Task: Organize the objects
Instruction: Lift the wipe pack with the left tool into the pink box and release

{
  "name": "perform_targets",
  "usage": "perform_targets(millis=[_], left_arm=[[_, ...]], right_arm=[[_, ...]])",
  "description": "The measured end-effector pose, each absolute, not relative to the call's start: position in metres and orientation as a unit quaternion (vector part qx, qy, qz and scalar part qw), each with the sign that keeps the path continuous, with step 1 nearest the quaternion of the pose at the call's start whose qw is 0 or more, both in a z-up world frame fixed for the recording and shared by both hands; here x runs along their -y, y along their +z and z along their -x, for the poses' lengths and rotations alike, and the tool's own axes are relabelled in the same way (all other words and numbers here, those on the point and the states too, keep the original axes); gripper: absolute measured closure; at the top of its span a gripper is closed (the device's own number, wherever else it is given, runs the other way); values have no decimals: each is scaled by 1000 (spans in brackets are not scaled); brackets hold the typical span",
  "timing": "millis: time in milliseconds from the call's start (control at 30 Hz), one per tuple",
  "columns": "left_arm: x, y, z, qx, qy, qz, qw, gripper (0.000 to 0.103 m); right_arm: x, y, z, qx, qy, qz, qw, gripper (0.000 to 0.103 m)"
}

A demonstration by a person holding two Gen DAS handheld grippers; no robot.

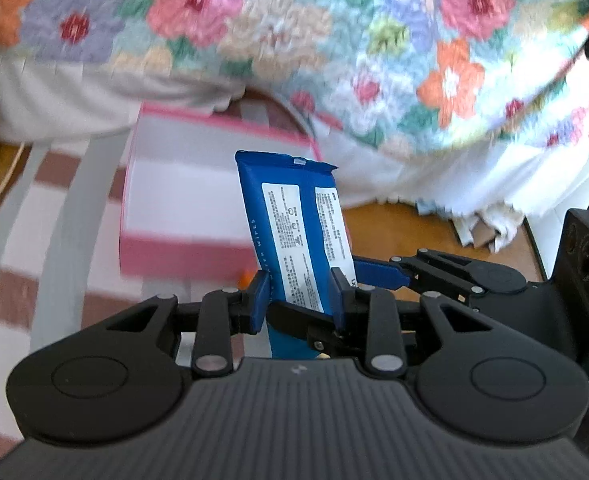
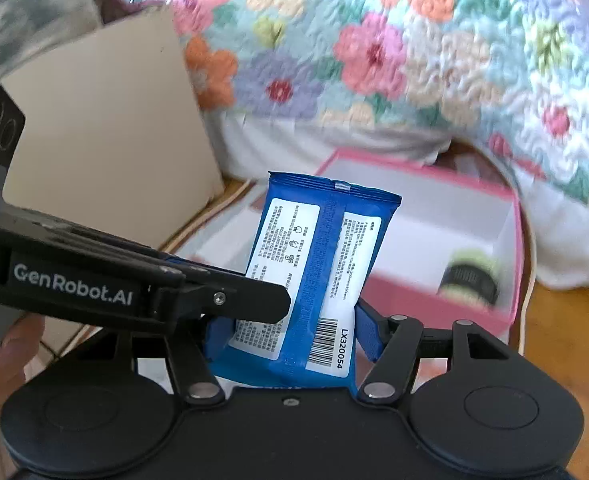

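A blue wet-wipes pack [image 1: 290, 216] with white printed labels stands upright between both grippers, above the near wall of a pink box. My left gripper [image 1: 299, 298] is shut on the pack's thin lower part, blue pads pressing both faces. In the right wrist view the pack [image 2: 314, 240] sits across my right gripper [image 2: 292, 334], whose blue fingers clamp its two side edges. The left gripper's black finger [image 2: 254, 300] reaches in from the left onto the pack. The pink box [image 2: 414, 292] has a white inside and lies just behind the pack.
A black and green round object [image 2: 470, 276] lies in the box's right corner. A floral quilt [image 1: 294, 40] hangs over a bed behind. A beige panel [image 2: 106, 128] stands at the left. Striped rug [image 1: 34, 240] and wooden floor [image 1: 406, 232] lie below.
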State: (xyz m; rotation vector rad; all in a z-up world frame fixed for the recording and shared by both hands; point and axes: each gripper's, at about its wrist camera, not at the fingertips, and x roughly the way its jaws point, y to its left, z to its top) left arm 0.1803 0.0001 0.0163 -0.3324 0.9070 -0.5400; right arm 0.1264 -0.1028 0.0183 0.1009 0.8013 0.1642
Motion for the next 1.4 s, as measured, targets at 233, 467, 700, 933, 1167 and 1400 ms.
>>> perform_targets(millis=[233, 467, 700, 933, 1167, 1400], left_arm=[[24, 22, -252, -422, -240, 139, 863, 74], [51, -38, -320, -464, -234, 130, 844, 74], [64, -99, -363, -526, -230, 120, 810, 74], [66, -133, -375, -552, -211, 147, 793, 74], [65, -163, -385, -566, -189, 178, 782, 71], [65, -131, -368, -556, -200, 129, 796, 56]], right_arm=[[134, 39, -190, -375, 75, -31, 924, 35], [168, -6, -248, -408, 42, -60, 910, 35], [199, -78, -281, -458, 27, -157, 875, 35], [205, -112, -297, -491, 22, -166, 855, 35], [202, -129, -307, -513, 12, -132, 848, 33], [212, -118, -294, -498, 19, -160, 852, 34]])
